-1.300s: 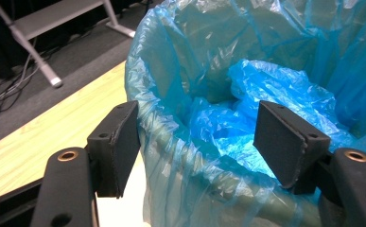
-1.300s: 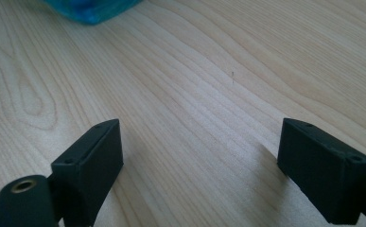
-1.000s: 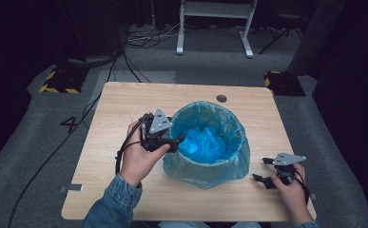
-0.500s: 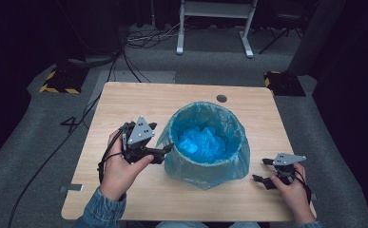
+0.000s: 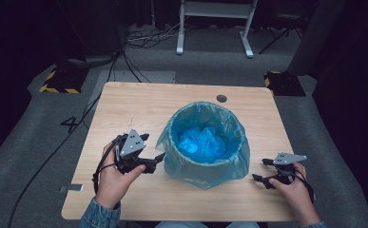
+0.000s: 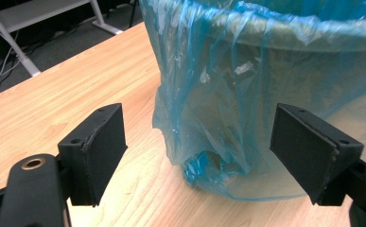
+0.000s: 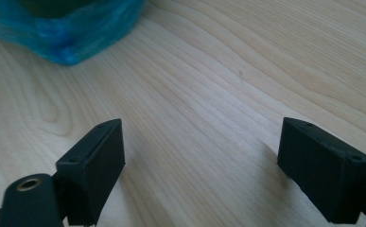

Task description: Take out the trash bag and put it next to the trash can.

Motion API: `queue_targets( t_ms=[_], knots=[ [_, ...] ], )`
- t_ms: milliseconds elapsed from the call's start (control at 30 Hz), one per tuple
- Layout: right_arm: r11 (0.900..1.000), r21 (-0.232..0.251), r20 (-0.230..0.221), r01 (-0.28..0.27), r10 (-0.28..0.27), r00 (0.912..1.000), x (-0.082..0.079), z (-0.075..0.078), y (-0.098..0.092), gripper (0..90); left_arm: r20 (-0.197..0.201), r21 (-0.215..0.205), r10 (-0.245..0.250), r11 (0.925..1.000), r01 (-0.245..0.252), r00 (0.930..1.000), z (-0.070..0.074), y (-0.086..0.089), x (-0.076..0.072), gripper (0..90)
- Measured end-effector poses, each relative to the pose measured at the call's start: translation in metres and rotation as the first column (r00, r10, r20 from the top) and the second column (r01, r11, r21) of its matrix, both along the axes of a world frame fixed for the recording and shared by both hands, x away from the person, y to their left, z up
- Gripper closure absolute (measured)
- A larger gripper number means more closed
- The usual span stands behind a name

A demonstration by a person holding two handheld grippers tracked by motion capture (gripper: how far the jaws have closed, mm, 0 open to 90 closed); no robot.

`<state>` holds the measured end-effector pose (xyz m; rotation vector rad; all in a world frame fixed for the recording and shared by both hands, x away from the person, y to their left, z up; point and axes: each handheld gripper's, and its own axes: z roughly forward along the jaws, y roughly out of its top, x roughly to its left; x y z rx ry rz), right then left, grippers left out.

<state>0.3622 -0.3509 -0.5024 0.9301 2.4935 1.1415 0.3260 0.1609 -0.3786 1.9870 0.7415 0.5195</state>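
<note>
A round bin lined with a blue plastic bag (image 5: 205,142) stands at the table's middle, more crumpled blue plastic inside it. The bag's loose skirt (image 6: 228,118) hangs down to the wood. My left gripper (image 5: 152,147) is low beside the bin's left side, pointing at it. Its jaws have just been opening and stand wide in the left gripper view (image 6: 204,151); the bag hangs just ahead, touching neither pad. My right gripper (image 5: 261,170) rests near the front right, open over bare wood (image 7: 202,165), with a fold of the bag (image 7: 62,33) beyond it.
The wooden table (image 5: 139,104) has a small round cable hole (image 5: 221,98) behind the bin. Cables trail from each gripper over the front edge. A white desk frame (image 5: 215,28) and floor cables lie beyond the table.
My left gripper has drawn away from the bin's rim, moving left and down toward the tabletop. The bag's left edge now hangs loose. The right hand has stayed put.
</note>
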Motion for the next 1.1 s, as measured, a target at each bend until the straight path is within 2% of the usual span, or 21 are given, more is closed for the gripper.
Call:
queue_targets(
  t_ms=[100, 167, 200, 233, 267, 367, 400, 500, 533, 567, 600, 633, 667, 700, 733, 767, 800, 867, 1100],
  knots=[
    [1.0, 0.023, 0.003, -0.018, 0.018, 0.9998, -0.003, 0.005, 0.004, 15.8, -0.007, -0.01, 0.003, 0.9999, -0.003, 1.0, -0.006, -0.001, 0.003, 18.8],
    [0.999, 0.034, 0.021, -0.033, 0.033, 0.9992, -0.007, 0.012, 0.008, 18.8, -0.013, -0.015, -0.004, 0.9999, 0.004, 0.9999, -0.009, -0.003, 0.005, 18.8],
    [0.997, 0.065, 0.035, -0.051, 0.049, 0.9982, -0.009, 0.019, 0.013, 22.8, -0.013, -0.017, -0.006, 0.9998, 0.006, 0.9999, -0.011, -0.003, 0.006, 18.9],
    [0.997, 0.065, 0.035, -0.051, 0.049, 0.9982, -0.009, 0.019, 0.013, 22.8, -0.012, -0.015, -0.01, 0.9998, 0.01, 0.9999, -0.012, -0.004, 0.007, 18.9],
    [0.99, 0.117, 0.048, -0.085, 0.08, 0.9956, -0.011, 0.026, 0.018, 22.8, -0.014, -0.025, -0.016, 0.9995, 0.016, 0.9998, -0.015, -0.005, 0.008, 19.4],
    [0.985, 0.126, 0.056, -0.118, 0.112, 0.9922, -0.012, 0.033, 0.025, 22.6, -0.018, -0.036, -0.022, 0.9991, 0.022, 0.9996, -0.017, -0.006, 0.01, 20.4],
    [0.982, 0.116, 0.07, -0.146, 0.139, 0.9878, -0.015, 0.039, 0.032, 22.4, -0.014, -0.033, -0.028, 0.9991, 0.028, 0.9995, -0.018, -0.008, 0.012, 21.1],
    [0.978, 0.118, 0.086, -0.172, 0.163, 0.9829, -0.019, 0.046, 0.039, 24.0, -0.01, -0.037, -0.034, 0.9988, 0.034, 0.9994, -0.019, -0.009, 0.014, 23.6],
    [0.974, 0.118, 0.108, -0.191, 0.179, 0.9779, -0.021, 0.054, 0.044, 29.9, -0.011, -0.039, -0.04, 0.9984, 0.04, 0.9991, -0.019, -0.01, 0.017, 34.7],
    [0.974, 0.118, 0.108, -0.191, 0.179, 0.9779, -0.021, 0.054, 0.044, 29.9, -0.011, -0.039, -0.04, 0.9984, 0.04, 0.9991, -0.019, -0.01, 0.017, 42.5],
    [0.969, 0.124, 0.12, -0.212, 0.198, 0.9728, -0.023, 0.06, 0.048, 42.1, -0.035, -0.038, -0.038, 0.9986, 0.036, 0.9987, -0.02, -0.01, 0.019, 50.4],
    [0.969, 0.124, 0.12, -0.212, 0.198, 0.9728, -0.023, 0.06, 0.048, 42.1, -0.035, -0.038, -0.038, 0.9986, 0.036, 0.9987, -0.02, -0.01, 0.019, 56.0],
    [0.966, 0.116, 0.131, -0.231, 0.215, 0.9678, -0.025, 0.066, 0.049, 64.3, -0.045, -0.037, -0.038, 0.9986, 0.037, 0.9982, -0.02, -0.01, 0.02, 65.3],
    [0.966, 0.116, 0.131, -0.231, 0.215, 0.9678, -0.025, 0.066, 0.049, 64.3, -0.045, -0.037, -0.038, 0.9986, 0.037, 0.9982, -0.02, -0.01, 0.02, 73.3],
    [0.966, 0.118, 0.145, -0.232, 0.215, 0.9658, -0.028, 0.072, 0.05, 77.1, -0.046, -0.036, -0.053, 0.998, 0.051, 0.9976, -0.019, -0.009, 0.02, 79.4],
    [0.966, 0.118, 0.145, -0.232, 0.215, 0.9658, -0.028, 0.072, 0.05, 77.1, -0.046, -0.036, -0.053, 0.998, 0.051, 0.9976, -0.019, -0.009, 0.02, 84.2],
    [0.964, 0.12, 0.156, -0.238, 0.219, 0.9632, -0.032, 0.077, 0.051, 85.6, -0.052, -0.04, -0.072, 0.9967, 0.07, 0.996, -0.018, -0.01, 0.019, 86.8],
    [0.965, 0.116, 0.17, -0.235, 0.214, 0.9619, -0.035, 0.082, 0.052, 88.7, -0.058, -0.043, -0.083, 0.9958, 0.081, 0.9948, -0.017, -0.01, 0.018, 89.2],
    [0.969, 0.106, 0.199, -0.225, 0.201, 0.9593, -0.039, 0.096, 0.051, 89.8, -0.042, -0.047, -0.1, 0.994, 0.098, 0.9941, -0.007, -0.007, 0.01, 90.0]
  ],
)
